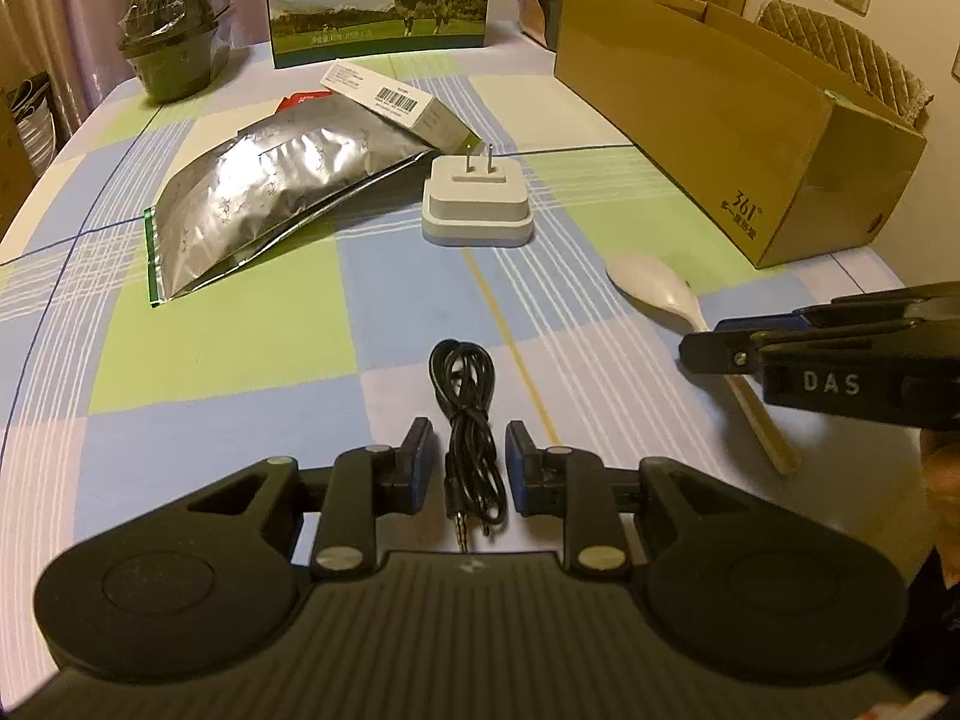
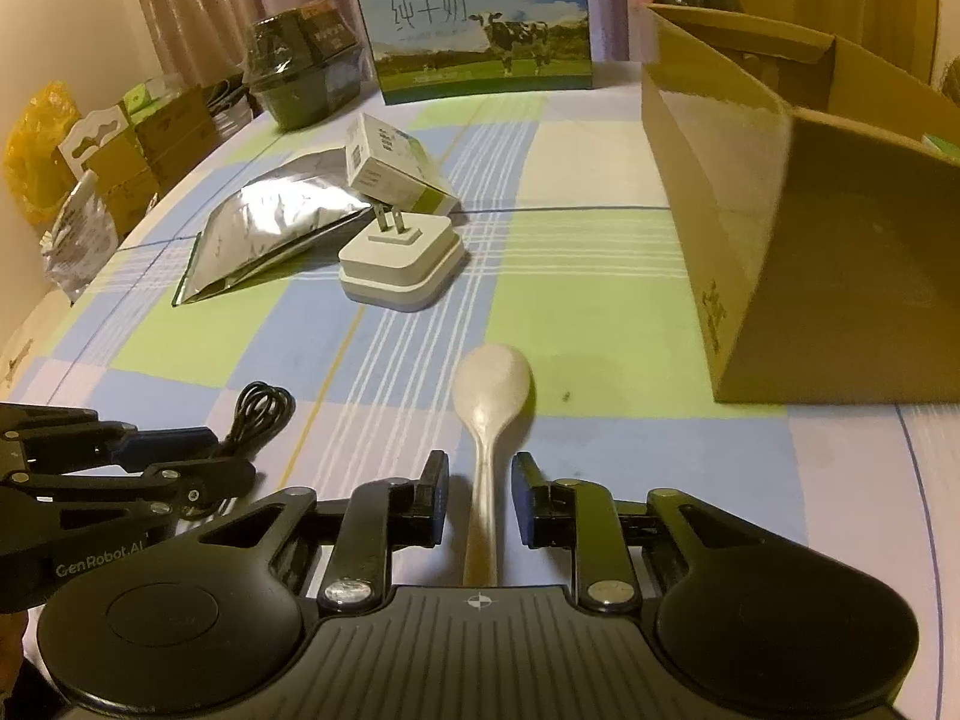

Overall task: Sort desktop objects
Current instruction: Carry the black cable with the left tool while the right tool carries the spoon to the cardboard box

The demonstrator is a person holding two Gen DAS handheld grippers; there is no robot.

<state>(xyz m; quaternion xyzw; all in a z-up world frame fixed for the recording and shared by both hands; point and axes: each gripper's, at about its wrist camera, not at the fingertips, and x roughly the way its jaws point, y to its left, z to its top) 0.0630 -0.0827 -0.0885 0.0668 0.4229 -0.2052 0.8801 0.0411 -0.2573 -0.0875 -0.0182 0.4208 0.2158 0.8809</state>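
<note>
Left wrist view first: we see our left gripper (image 1: 462, 459) with its jaws a little apart, straddling a black audio cable (image 1: 465, 414) that lies bundled in a long, narrow coil on the checked tablecloth (image 1: 240, 348); its metal plug points toward us and the blue pads do not press on it. To the right, our right gripper (image 1: 714, 342) reaches in over a white plastic spoon (image 1: 654, 288), whose oval bowl points far and whose pale handle runs back near us. From the right wrist view, that spoon's handle passes between the jaws, which stand slightly parted with a gap on either side, so nothing is clamped. Farther out at the middle sits a white plug adapter (image 1: 477, 207), a rounded square block on a wider base with two flat metal prongs sticking up. Just left of it lies a crinkled silver foil pouch (image 1: 258, 198) with a green edge, and a small white box (image 1: 396, 105) with a barcode leans on the pouch's far end. An open brown cardboard box (image 1: 738, 138) stands at the far right. At the far edge stand a blue and green milk carton (image 1: 378, 0) showing a cow, and, to its left, a dark wrapped bowl (image 1: 171, 42).
</note>
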